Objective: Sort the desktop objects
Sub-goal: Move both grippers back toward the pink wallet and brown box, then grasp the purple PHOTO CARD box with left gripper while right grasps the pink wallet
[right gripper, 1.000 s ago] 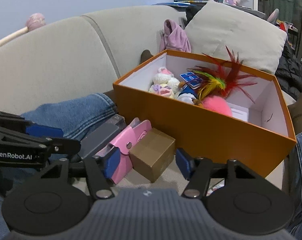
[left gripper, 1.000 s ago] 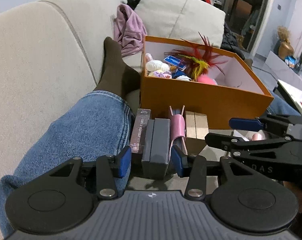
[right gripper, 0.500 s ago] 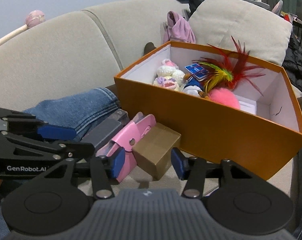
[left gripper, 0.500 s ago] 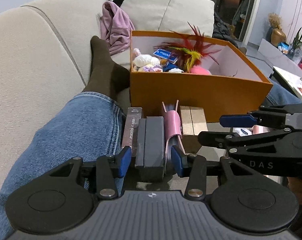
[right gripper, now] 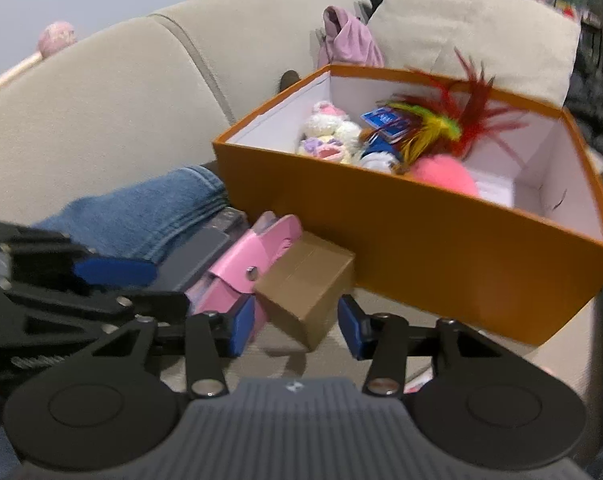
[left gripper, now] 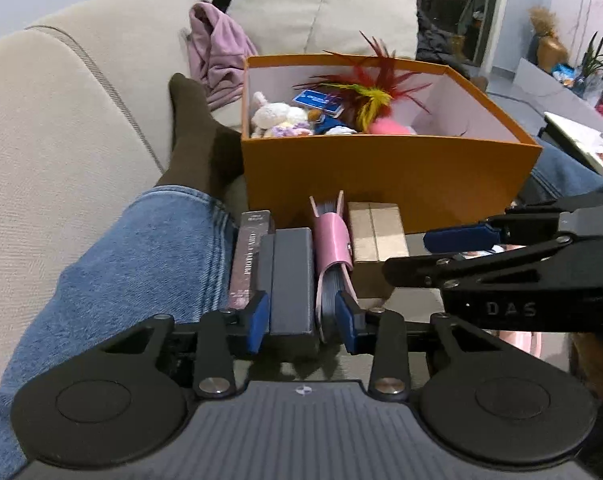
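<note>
Left wrist view: my left hand-held gripper [left gripper: 301, 318], jaws just closing, brackets the grey box [left gripper: 291, 280] at lower centre, not visibly clamped. I should square up, avoiding the pink case [left gripper: 333, 248]. My right hand-held gripper [right gripper: 291, 322], also closing, straddles the brown box [right gripper: 305, 284] loosely.

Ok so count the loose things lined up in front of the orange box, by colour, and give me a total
Dark purple lettered box: 1
Grey box: 1
Pink snap case: 1
Tan cardboard box: 1
Total: 4
</note>
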Tool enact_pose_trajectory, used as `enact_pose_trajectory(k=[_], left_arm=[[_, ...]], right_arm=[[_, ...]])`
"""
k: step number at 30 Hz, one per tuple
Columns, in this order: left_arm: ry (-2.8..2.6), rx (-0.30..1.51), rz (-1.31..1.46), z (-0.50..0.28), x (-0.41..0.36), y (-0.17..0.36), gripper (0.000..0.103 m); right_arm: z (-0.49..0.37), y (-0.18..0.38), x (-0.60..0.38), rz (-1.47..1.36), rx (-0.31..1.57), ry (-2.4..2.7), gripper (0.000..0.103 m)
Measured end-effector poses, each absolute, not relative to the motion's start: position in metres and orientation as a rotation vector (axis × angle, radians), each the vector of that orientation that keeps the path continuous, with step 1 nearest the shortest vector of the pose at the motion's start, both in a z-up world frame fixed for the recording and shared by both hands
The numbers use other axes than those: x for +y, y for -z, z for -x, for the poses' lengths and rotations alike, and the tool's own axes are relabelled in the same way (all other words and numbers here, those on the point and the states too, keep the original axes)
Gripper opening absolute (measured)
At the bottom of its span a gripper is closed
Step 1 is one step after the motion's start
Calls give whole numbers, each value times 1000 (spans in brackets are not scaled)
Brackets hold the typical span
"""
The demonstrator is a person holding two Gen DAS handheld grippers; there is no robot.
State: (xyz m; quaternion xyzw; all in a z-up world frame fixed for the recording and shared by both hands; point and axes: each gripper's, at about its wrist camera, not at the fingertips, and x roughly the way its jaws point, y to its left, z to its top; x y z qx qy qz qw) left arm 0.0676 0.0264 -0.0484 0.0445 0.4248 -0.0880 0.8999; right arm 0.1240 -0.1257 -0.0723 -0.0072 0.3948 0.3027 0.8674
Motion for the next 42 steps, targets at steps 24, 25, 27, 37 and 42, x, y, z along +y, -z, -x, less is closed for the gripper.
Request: enact_pose_trajectory(k=[24,25,27,37,42], left_arm=[[199,892,-82,-57,40,48,47],[201,893,-87,-58,38,49,49],[193,896,-92,-61,35,51,50],[219,912,-102,-67,20,62,38],[237,925,-52,-62,19,61,37]], right_arm=[[-109,80,-102,57,823,-786,5],[-107,79,-105,66,819,-781,4],[-105,77,-113,71,820,-768,3],[-87,79,-143,142,828,-728,3],[-81,81,-147,125,819,-763,17]])
